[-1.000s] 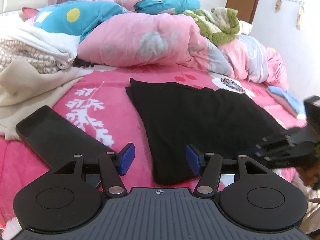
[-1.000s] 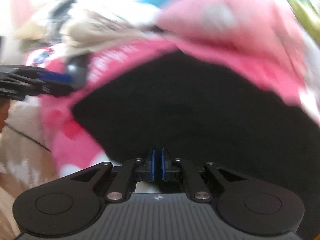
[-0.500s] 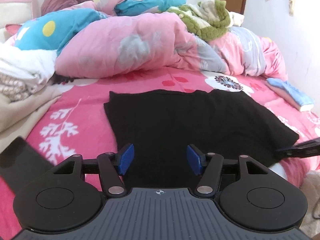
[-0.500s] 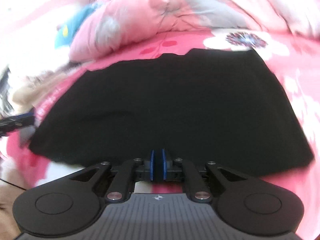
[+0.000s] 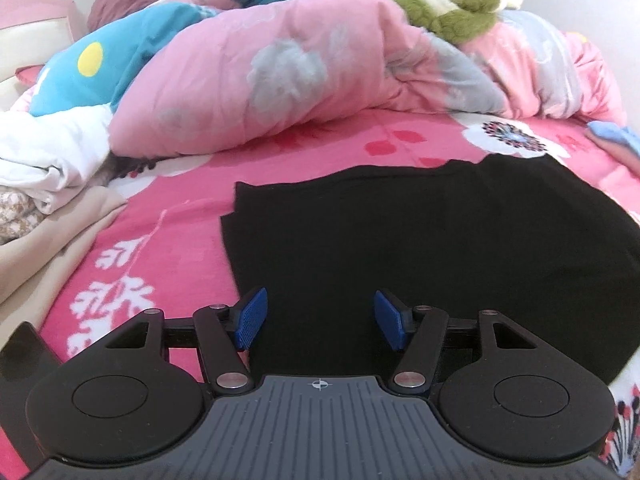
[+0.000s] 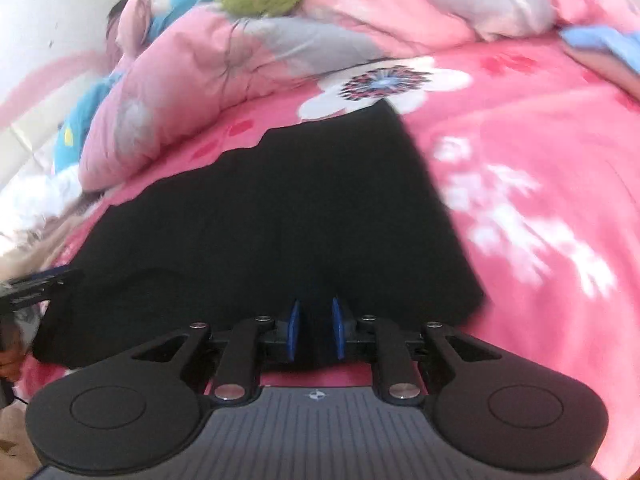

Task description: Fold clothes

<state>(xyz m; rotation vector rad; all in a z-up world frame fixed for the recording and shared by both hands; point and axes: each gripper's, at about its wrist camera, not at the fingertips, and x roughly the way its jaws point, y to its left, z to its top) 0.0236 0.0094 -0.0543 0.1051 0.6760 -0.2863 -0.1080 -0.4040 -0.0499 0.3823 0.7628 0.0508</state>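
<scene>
Your black cloth (image 5: 420,248) lies flat on the bed (image 5: 168,216), spread out on the pink sheet with white leaves and flowers. Its near edge lies along the near edge of the bed, close to you.

Your left claw (image 5: 319,320) sits at the near left corner of the cloth. Its blue pads (image 5: 251,318) are spread wide apart. The cloth shows dark in the gap between them, but they do not pinch it. The left edge of the cloth runs away from you just past the left pad. Left of that you see bare pink sheet, then a tan cloth (image 5: 48,256) and a white bundle (image 5: 44,152) at the left edge of the bed.

At the far edge of the bed sits a big pink quilt (image 5: 280,76), with a blue pillow (image 5: 120,60) and a green fuzzy blanket (image 5: 452,8) piled on it.

Your right claw (image 6: 316,330) is at the near edge of the cloth (image 6: 272,216), toward its right corner. Its pads (image 6: 294,330) are only a little apart, with a thin gap. The dark cloth shows in that gap, but you cannot tell from here if the pads touch it. In this view your left claw (image 6: 36,284) pokes in from the left, at the other near corner. Right of the cloth is more pink sheet, and a light blue cloth (image 6: 600,40) lies at the far right corner of the bed.
</scene>
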